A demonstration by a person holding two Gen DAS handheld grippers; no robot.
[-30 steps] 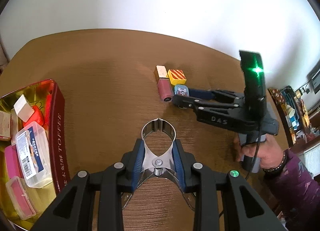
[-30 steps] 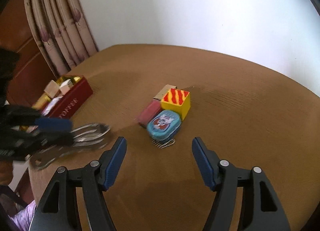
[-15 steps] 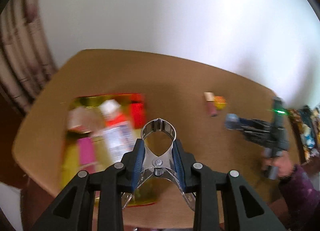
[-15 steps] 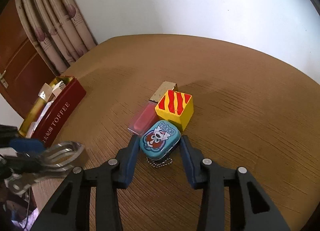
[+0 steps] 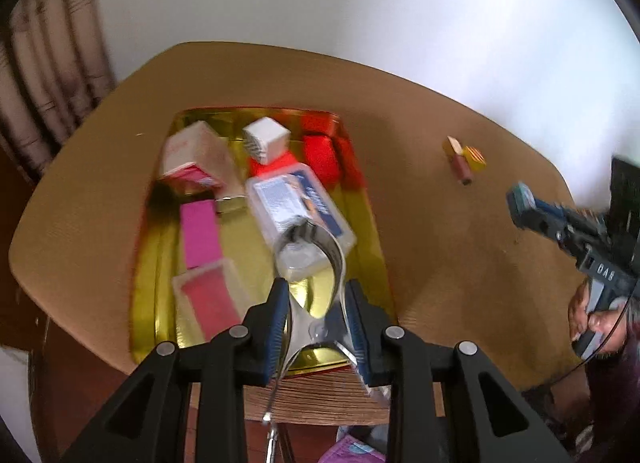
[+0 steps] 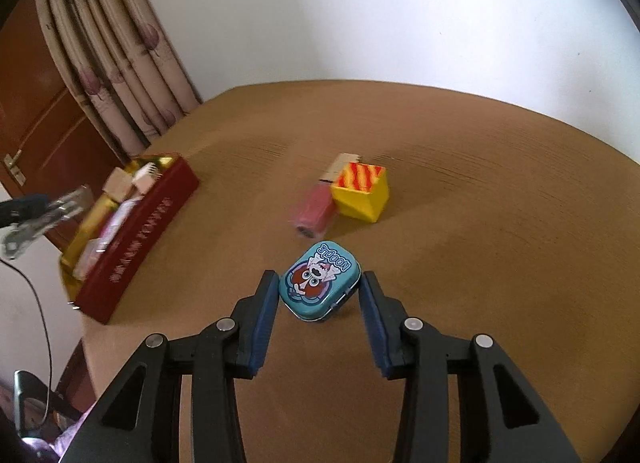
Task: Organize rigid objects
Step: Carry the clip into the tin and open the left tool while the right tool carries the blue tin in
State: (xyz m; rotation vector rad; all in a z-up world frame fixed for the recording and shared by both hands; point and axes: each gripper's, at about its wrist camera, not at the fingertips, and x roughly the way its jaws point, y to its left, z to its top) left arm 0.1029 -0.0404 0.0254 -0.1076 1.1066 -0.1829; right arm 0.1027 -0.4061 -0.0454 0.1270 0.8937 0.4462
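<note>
Left claw (image 5: 316, 313) grips a metal clip (image 5: 316, 263), right claw (image 6: 320, 303) a blue tin (image 6: 320, 281), above a brown table (image 6: 480, 183) by curtains (image 6: 120, 47).

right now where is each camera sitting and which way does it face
Left wrist: rides the left claw, looking down into the gold tin; the claw grips a metal clip.
Right wrist: rides the right claw, facing across the table; the claw holds a blue tin.
Shared: both show the gold tin, the yellow block and the other claw.
</note>
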